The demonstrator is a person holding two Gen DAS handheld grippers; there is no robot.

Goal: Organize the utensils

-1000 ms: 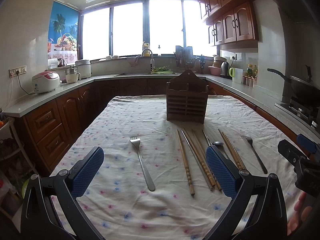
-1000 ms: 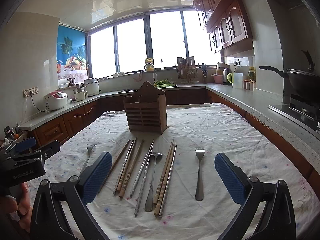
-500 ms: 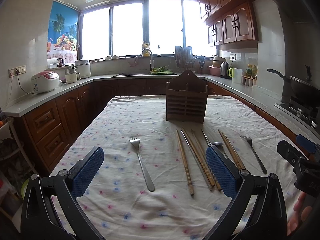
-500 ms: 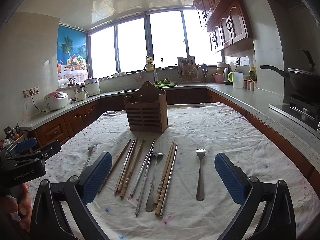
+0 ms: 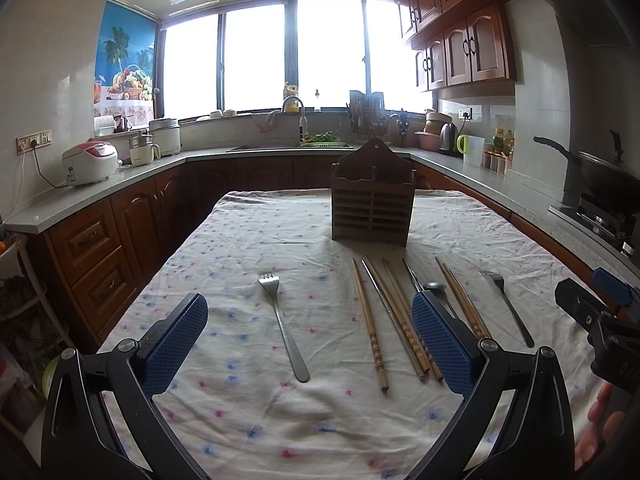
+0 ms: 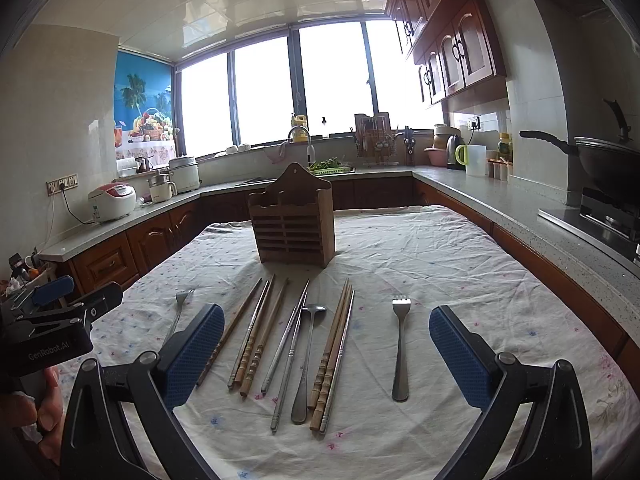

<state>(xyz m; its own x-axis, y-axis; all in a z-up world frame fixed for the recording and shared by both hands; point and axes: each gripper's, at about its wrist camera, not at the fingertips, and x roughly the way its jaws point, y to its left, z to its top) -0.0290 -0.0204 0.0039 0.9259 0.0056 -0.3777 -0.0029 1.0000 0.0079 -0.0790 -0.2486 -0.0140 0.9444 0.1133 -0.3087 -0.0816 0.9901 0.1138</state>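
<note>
A wooden utensil holder stands upright mid-table. In front of it lie several wooden chopsticks, metal chopsticks, a metal spoon and two forks: one on the left, one on the right. My left gripper is open and empty, above the near table, with the left fork between its fingers. My right gripper is open and empty, framing the chopsticks, spoon and right fork.
The table carries a white flowered cloth. Counters run around it, with a rice cooker, a sink and a wok on the stove. The other gripper shows at each view's edge.
Both grippers have shifted very slightly; the utensils and holder have not moved. Both grippers stay open.
</note>
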